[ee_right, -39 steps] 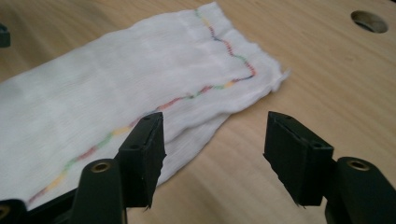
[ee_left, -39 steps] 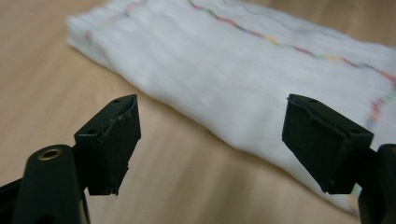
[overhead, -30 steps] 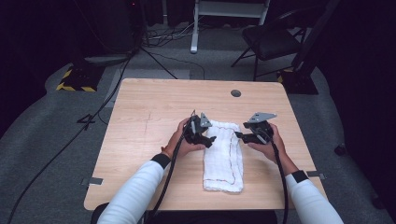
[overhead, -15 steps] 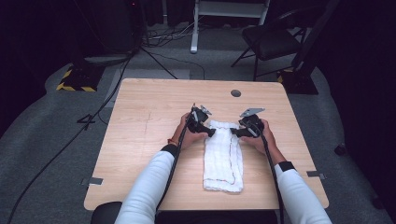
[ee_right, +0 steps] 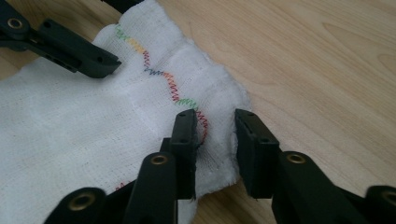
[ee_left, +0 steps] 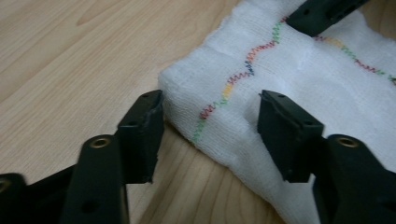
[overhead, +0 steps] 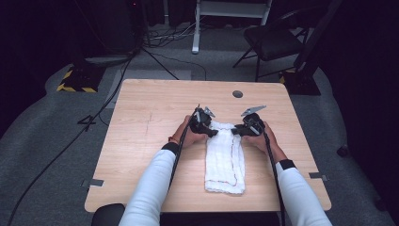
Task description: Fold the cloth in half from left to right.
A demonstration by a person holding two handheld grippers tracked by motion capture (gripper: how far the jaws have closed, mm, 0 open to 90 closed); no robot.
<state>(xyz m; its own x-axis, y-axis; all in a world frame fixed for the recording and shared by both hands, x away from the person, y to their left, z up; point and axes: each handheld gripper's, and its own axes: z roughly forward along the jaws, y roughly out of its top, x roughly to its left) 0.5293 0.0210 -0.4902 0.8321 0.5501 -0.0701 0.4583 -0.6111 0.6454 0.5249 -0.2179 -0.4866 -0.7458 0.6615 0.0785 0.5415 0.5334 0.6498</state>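
Right gripper (ee_right: 212, 140): black jaws narrowed around a puckered corner of the white cloth (ee_right: 84, 126), pads touching the weave on both sides; whether they pinch it fully cannot be told. Left gripper (ee_left: 208, 128): jaws wide, straddling the opposite corner, one pad at the cloth's edge, the other resting on its top. The cloth is a coarse, gauzy woven towel (hemmed with a multicoloured zigzag stitch), folded into a long rectangle on the pale wood-grain table (overhead: 141, 122). In the high view the grippers hide the cloth's far corners; the person's white sleeves (overhead: 150, 188) are cut off below.
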